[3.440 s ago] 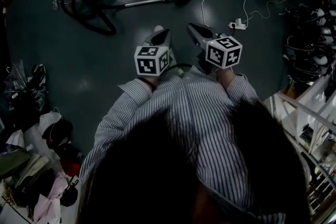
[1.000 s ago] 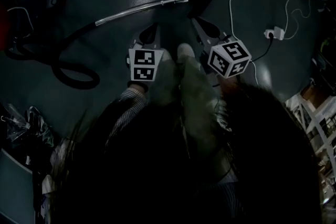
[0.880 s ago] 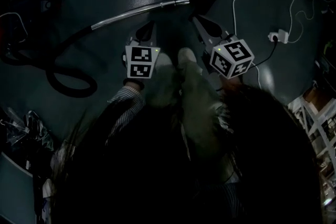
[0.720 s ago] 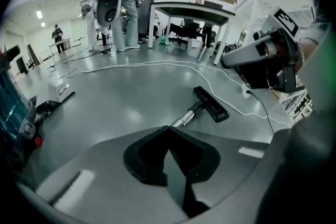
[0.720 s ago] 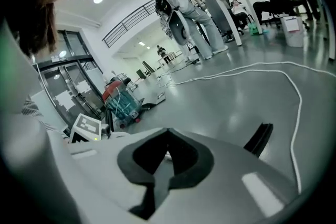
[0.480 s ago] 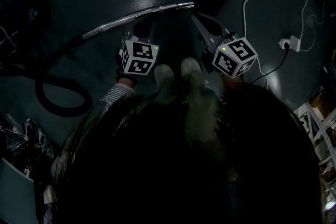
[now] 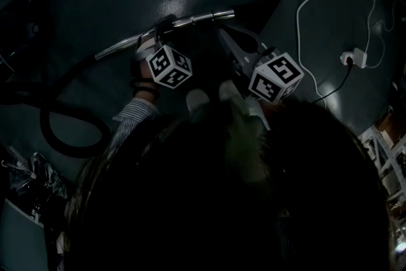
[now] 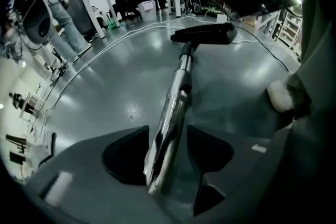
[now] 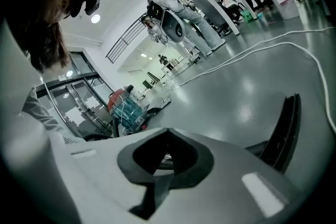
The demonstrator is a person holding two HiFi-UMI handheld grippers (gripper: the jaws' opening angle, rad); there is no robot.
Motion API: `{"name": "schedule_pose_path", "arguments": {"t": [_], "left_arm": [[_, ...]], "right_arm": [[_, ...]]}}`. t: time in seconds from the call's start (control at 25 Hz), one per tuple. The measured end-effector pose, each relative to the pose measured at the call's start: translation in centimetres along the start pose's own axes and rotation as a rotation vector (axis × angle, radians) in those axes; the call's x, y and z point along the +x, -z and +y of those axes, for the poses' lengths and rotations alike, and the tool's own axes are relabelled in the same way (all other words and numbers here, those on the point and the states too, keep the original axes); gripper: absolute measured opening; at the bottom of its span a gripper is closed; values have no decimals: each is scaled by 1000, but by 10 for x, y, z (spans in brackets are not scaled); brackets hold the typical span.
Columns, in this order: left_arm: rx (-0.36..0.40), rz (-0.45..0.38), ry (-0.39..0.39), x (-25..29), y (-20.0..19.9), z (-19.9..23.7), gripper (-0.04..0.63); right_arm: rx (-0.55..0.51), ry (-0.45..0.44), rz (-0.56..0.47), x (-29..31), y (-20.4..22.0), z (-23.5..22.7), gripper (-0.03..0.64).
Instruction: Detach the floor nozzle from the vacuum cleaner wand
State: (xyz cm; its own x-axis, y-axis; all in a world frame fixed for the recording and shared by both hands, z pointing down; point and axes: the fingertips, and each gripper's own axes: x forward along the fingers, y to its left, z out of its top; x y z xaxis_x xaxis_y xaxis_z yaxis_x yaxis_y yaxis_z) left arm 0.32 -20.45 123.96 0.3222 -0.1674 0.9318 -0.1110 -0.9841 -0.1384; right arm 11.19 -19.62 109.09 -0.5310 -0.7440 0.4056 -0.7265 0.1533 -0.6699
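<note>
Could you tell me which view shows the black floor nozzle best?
Left gripper view: the black floor nozzle sits nearly whole and well lit. Head view shows it dim; right gripper view, only one edge.

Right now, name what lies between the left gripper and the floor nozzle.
Only the shiny metal wand: in the left gripper view it runs from between the left gripper's opening fingers to the black floor nozzle.

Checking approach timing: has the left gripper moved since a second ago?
Yes. In the head view the left gripper has gone from below the wand up to it; its opening tongs now straddle it.
</note>
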Motion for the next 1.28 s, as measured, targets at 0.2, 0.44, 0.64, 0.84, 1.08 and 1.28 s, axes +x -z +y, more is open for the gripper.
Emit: {"name": "schedule_pose_path", "arguments": {"t": [0.2, 0.44, 0.64, 0.84, 1.08, 1.28], "left_arm": [[76, 109, 48, 22, 22, 2, 247], [85, 121, 172, 26, 24, -1, 232], [35, 140, 233, 26, 24, 0, 229], [50, 155, 247, 26, 24, -1, 216], [92, 160, 251, 25, 25, -3, 196], [77, 125, 211, 25, 26, -6, 193]], "right_arm": [[5, -25, -20, 3, -1, 4, 2], [27, -45, -27, 3, -4, 9, 2], [34, -36, -68, 1, -12, 8, 2], [21, 61, -19, 3, 1, -12, 2], [21, 110, 77, 17, 12, -20, 2], [60, 102, 25, 17, 0, -18, 2]]}}
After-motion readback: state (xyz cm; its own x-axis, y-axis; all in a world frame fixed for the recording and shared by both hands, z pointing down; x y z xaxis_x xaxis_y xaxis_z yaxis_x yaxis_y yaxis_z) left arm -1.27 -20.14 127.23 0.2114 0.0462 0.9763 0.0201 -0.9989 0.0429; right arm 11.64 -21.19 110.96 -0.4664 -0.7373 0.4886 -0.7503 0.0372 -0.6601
